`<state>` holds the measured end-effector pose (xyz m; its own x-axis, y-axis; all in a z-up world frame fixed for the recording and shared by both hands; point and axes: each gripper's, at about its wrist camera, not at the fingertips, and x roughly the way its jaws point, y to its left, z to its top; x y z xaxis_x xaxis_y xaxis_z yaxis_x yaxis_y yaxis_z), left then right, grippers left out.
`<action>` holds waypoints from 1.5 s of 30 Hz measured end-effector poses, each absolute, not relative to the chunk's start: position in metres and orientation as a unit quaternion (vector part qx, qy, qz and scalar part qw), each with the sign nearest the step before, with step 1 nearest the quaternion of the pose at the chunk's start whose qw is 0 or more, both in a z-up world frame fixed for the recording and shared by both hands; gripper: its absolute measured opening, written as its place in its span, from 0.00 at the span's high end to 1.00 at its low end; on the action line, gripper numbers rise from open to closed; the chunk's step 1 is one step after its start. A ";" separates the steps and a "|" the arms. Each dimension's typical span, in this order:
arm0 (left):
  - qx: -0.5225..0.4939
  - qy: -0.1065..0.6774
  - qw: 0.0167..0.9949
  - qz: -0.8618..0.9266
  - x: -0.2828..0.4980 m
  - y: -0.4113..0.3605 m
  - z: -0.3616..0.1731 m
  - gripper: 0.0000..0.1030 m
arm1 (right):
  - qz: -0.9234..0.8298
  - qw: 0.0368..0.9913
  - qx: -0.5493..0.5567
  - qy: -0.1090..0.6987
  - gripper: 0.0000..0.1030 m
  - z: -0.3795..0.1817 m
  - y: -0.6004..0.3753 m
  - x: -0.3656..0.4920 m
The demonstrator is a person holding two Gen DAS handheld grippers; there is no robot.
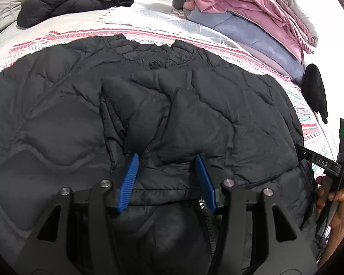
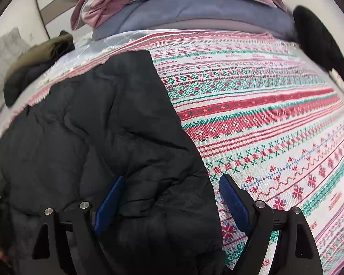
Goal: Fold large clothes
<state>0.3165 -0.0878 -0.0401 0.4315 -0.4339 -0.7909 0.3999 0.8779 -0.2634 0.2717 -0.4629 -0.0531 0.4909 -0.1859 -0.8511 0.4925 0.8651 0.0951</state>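
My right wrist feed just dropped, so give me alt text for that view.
The right gripper hangs open over the right edge of a black quilted puffer jacket, one jaw over the jacket and the other over the patterned red-and-green bedspread. Folded pink and blue bedding is stacked beyond.

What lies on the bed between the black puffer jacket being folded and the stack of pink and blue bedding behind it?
Only the patterned bedspread, bare between black puffer jacket and bedding stack; right wrist view.

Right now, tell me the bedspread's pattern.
Red, green and white banded cross-stitch motifs on the bedspread; right wrist view.
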 end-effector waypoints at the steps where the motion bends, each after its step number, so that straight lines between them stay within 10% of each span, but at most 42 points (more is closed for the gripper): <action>1: -0.015 0.474 0.845 -0.247 0.314 -0.088 -0.035 0.35 | -0.200 0.847 0.167 0.464 0.17 -0.051 -0.464 0.271; 4: -0.001 0.456 0.861 -0.227 0.301 -0.079 -0.012 0.18 | -0.196 0.855 0.168 0.450 0.17 -0.031 -0.463 0.265; 16: -0.052 0.443 0.888 -0.110 0.269 0.037 0.047 0.08 | -0.141 0.889 0.184 0.395 0.16 0.083 -0.417 0.239; 41: -0.304 0.412 0.845 0.151 0.290 0.328 -0.072 0.09 | -0.133 0.866 0.176 0.449 0.15 0.048 -0.384 0.232; 45: -0.351 0.375 0.841 0.169 0.288 0.358 -0.080 0.33 | -0.131 0.871 0.158 0.446 0.15 0.048 -0.379 0.234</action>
